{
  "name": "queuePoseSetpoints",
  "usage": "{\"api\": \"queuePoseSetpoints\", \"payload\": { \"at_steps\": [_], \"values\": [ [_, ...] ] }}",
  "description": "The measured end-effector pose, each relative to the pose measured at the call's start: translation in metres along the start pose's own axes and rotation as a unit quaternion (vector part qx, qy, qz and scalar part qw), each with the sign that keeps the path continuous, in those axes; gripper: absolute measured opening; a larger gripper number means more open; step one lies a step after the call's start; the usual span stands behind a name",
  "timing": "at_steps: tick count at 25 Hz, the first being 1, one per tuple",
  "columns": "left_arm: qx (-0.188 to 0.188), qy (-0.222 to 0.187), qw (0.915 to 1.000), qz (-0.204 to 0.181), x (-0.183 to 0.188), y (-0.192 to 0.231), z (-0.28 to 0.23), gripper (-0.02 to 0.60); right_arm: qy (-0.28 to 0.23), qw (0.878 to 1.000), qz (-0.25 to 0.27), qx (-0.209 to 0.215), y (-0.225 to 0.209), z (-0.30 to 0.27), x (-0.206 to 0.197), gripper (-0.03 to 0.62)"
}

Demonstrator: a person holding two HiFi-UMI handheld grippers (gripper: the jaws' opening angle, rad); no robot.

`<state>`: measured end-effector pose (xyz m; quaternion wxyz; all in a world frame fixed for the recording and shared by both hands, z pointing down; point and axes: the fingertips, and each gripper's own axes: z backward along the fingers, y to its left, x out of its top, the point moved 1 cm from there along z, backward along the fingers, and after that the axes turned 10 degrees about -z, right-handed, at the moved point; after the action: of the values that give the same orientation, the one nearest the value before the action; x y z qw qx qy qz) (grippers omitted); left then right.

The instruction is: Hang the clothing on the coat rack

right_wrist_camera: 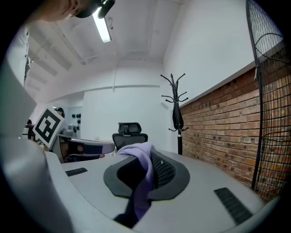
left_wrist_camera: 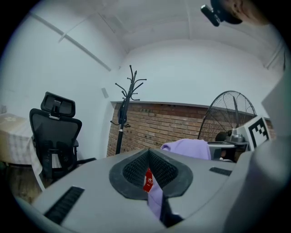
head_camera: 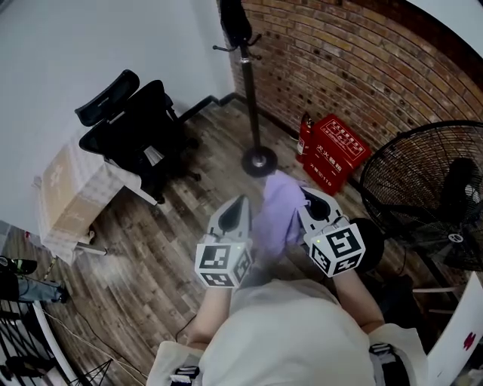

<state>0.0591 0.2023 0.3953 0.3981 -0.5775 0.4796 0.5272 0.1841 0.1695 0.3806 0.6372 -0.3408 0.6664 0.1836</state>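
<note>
1. Two grippers are engaged in the carrying step. The lilac garment [head_camera: 275,215] is held up between them and has not yet been brought to the coat rack [head_camera: 251,98].
2. The fingers of the left gripper [head_camera: 240,203] are closed on an edge of the garment. In the left gripper view a red label [left_wrist_camera: 148,178] is seen pinched between them, with lilac cloth trailing just below.
3. The fingers of the right gripper [head_camera: 306,200] are likewise clamped on the cloth. In the right gripper view a fold of it is seen draped over the left-hand finger [right_wrist_camera: 122,175] and passing down through the gap.
4. The garment is bunched between the two sets of fingers and is carried clear of the floor [head_camera: 166,249].
5. The coat rack stands well ahead of both sets of fingers, upright, close to the brick wall [head_camera: 355,68]. A dark item [head_camera: 235,21] is already borne on its upper part.
6. An approach to the rack is judged to be needed next. The fingers would then have to be lifted above a free hook so that an opened part of the cloth can be dropped over it.
7. Both grippers are held out in front of the chest, side by side and near each other. The fingers point forward toward the rack and the marker cubes are turned back toward the person.
</note>
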Motion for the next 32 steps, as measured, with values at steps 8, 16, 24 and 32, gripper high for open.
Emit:
{"api": "queuePoseSetpoints", "payload": {
  "at_steps": [8, 16, 24, 32],
  "values": [
    [0.007, 0.014, 0.9999, -0.001, -0.007, 0.007, -0.007, 0.004, 0.002, 1.000, -0.011, 0.006, -0.007, -0.013, 0.002, 0.016],
    [0.000, 0.015, 0.9999, 0.001, -0.008, 0.031, -0.040, 0.003, 0.004, 1.000, -0.009, -0.004, -0.022, -0.047, 0.005, 0.017],
    [-0.013, 0.019, 0.9997, -0.006, -0.004, 0.074, -0.094, 0.004, -0.001, 1.000, -0.013, -0.026, -0.047, -0.102, 0.016, 0.017],
    [-0.028, 0.017, 0.9995, -0.003, 0.017, 0.126, -0.154, 0.003, -0.004, 0.999, -0.009, -0.046, -0.069, -0.173, 0.040, 0.017]
  ]
}}
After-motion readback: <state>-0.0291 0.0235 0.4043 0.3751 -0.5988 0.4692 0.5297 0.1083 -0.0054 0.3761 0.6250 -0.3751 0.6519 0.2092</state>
